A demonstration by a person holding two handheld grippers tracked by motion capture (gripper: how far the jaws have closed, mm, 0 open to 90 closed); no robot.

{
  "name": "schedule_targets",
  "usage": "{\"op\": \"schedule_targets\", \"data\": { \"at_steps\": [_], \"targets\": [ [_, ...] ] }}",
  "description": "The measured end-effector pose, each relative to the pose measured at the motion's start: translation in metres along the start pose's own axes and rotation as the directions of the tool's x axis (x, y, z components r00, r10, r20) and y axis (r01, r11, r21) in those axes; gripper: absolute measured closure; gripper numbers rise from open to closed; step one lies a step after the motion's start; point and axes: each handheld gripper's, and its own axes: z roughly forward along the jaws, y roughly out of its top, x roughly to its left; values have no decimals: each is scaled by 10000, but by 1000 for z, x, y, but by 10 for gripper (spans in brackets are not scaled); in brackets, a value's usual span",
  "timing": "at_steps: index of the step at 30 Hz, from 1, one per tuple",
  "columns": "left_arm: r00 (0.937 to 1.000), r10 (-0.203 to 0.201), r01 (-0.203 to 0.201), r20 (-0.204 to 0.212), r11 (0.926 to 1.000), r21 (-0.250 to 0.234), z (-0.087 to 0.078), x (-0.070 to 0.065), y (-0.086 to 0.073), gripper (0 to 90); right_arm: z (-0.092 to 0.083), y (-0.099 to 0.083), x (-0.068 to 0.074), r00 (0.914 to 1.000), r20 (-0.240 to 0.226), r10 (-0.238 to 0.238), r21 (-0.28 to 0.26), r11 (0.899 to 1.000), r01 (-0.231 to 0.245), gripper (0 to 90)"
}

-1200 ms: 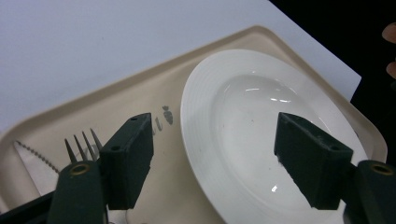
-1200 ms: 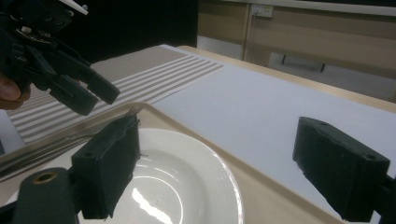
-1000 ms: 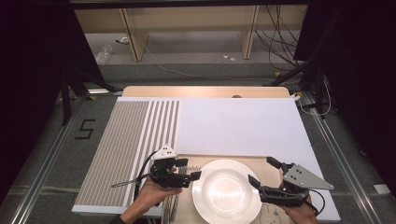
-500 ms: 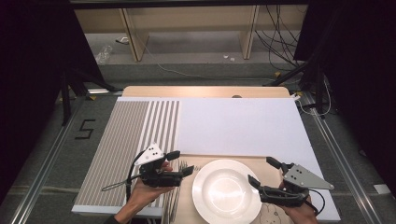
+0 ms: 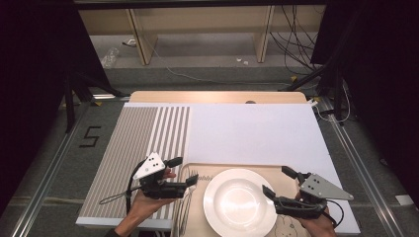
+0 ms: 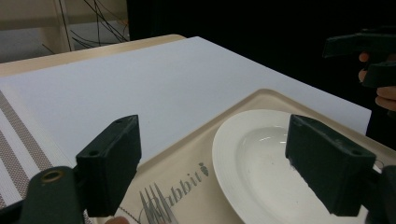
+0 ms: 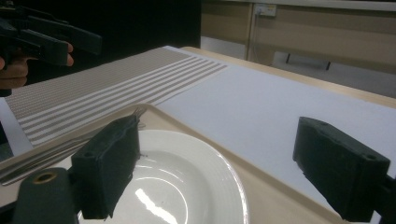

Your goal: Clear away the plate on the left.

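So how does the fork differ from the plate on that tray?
The fork is thin, long and metallic, while the plate is round, broad and white. The fork lies along the tray's left edge beside the left claw; the plate sits mid-tray, nearer the right claw. The plate has a glossy, dished centre; the fork ends in narrow tines. Both rest on the beige tray, and neither is gripped.
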Motion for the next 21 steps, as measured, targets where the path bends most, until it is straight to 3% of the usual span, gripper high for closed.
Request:
{"op": "schedule_targets", "data": {
  "at_steps": [9,21],
  "targets": [
    [9999,81,-87,-147,9992,-387,-9,3,-3,182,0,0,0,10000,-2,14,-5,10000,-14,156],
    [9994,-219,200,-279,9974,-686,-17,8,-9,181,-1,0,0,10000,13,35,37,10000,-35,155]
  ]
}}
